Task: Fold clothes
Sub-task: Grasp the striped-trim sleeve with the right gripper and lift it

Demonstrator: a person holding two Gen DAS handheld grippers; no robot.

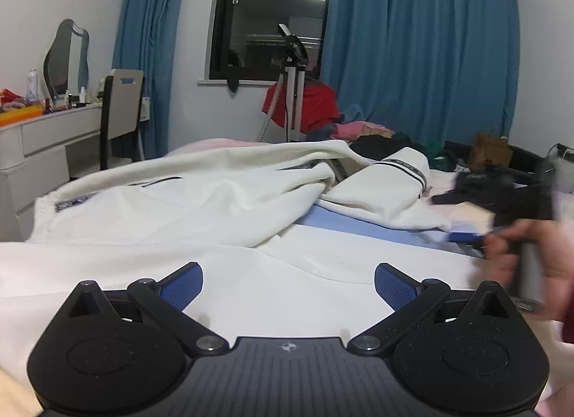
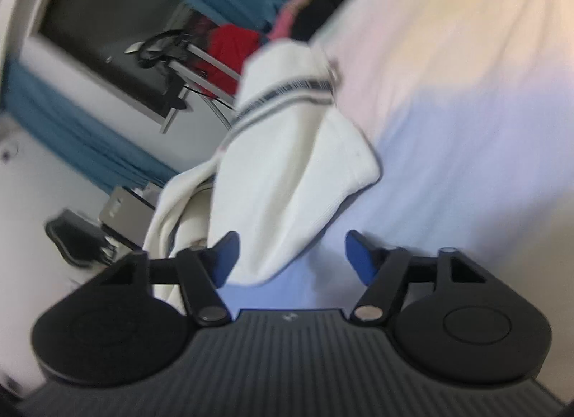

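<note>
The right gripper stands open at lower centre, a sleeve hanging between its jaws, unpinched; the left gripper gapes empty over the white jacket mid-frame on the bed — soft, limp, light; best taken at cuff or hem; only the left view shows the whole spread.

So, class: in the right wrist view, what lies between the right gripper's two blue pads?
The tip of the white garment's sleeve hangs into the right gripper, near one pad; the rest of the gap shows pale blue sheet.
</note>
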